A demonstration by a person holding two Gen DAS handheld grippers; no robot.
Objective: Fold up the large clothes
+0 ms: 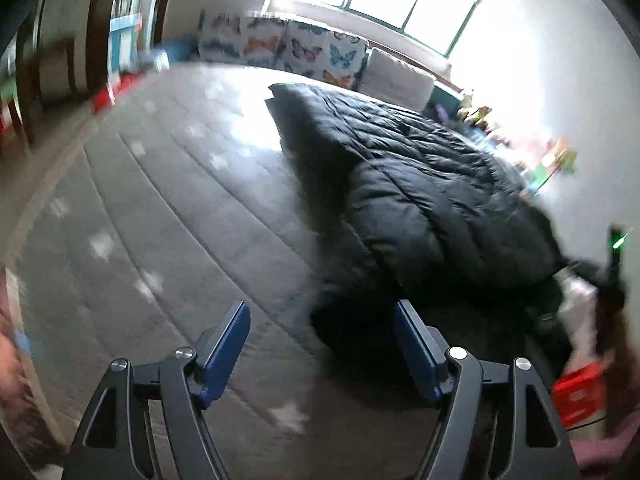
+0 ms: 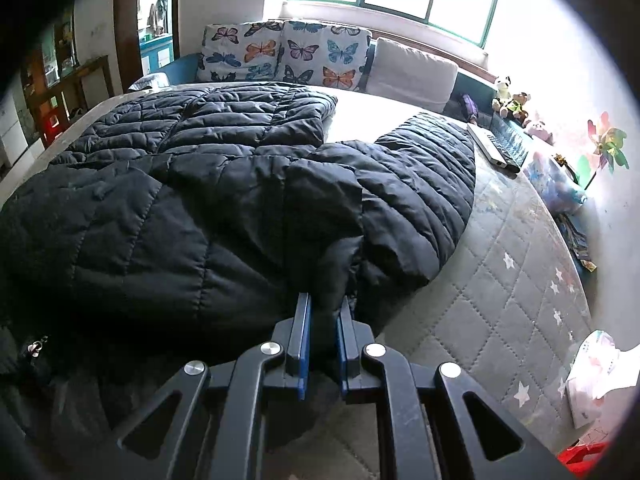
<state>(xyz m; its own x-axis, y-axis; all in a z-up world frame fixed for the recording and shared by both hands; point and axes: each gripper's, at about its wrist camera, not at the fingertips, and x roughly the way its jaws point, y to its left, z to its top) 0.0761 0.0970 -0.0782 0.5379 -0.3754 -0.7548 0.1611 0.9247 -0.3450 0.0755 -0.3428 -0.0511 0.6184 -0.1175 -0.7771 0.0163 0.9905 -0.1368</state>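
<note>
A large black quilted puffer jacket [image 2: 208, 184] lies spread on the grey star-patterned mattress [image 2: 520, 272]. My right gripper [image 2: 325, 304] is shut on a fold of the jacket at its near edge. In the left wrist view, which is motion-blurred, the jacket [image 1: 420, 192] lies to the right, and my left gripper [image 1: 322, 312] is open and empty over the mattress [image 1: 160, 220], just left of the jacket's near edge.
Butterfly-print cushions [image 2: 288, 56] and a beige cushion [image 2: 412, 72] line the headboard under the window. Remote controls [image 2: 494, 146], stuffed toys [image 2: 512, 100] and a pinwheel [image 2: 606, 148] sit along the right wall. A white bag [image 2: 596, 376] lies at the right. A red crate [image 1: 578, 392] stands near the bed edge.
</note>
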